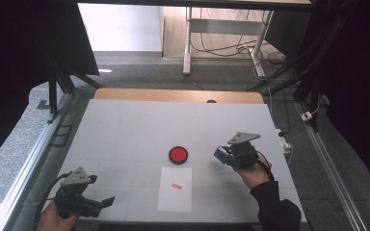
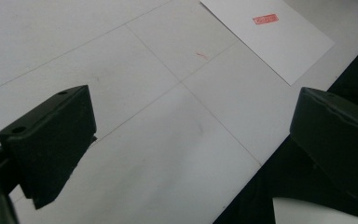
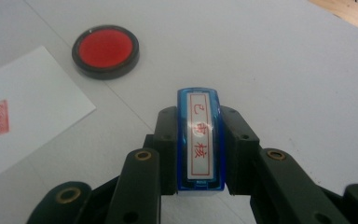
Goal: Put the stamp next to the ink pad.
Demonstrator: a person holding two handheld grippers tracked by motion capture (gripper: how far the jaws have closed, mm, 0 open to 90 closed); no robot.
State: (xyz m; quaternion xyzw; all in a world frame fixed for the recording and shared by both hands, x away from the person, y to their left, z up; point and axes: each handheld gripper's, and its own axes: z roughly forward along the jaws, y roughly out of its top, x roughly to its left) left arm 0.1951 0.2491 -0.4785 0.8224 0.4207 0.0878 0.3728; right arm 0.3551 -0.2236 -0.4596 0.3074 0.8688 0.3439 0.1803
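Observation:
My right gripper (image 1: 224,155) is shut on a blue stamp (image 3: 199,140) with a white label of red characters, held above the table right of the red ink pad (image 1: 178,154). In the right gripper view the round pad (image 3: 105,50) lies ahead to the left. A white sheet of paper (image 1: 175,188) lies in front of the pad and bears a small red stamp mark (image 1: 176,186). My left gripper (image 1: 107,202) rests at the table's near left corner, jaws wide apart with nothing between them; ahead of it lie the sheet (image 2: 279,42) and the mark (image 2: 265,19).
The grey table top (image 1: 139,130) has a wooden strip along its far edge. Beyond it stand desk legs with cables on the floor. A metal rail runs along each side of the table.

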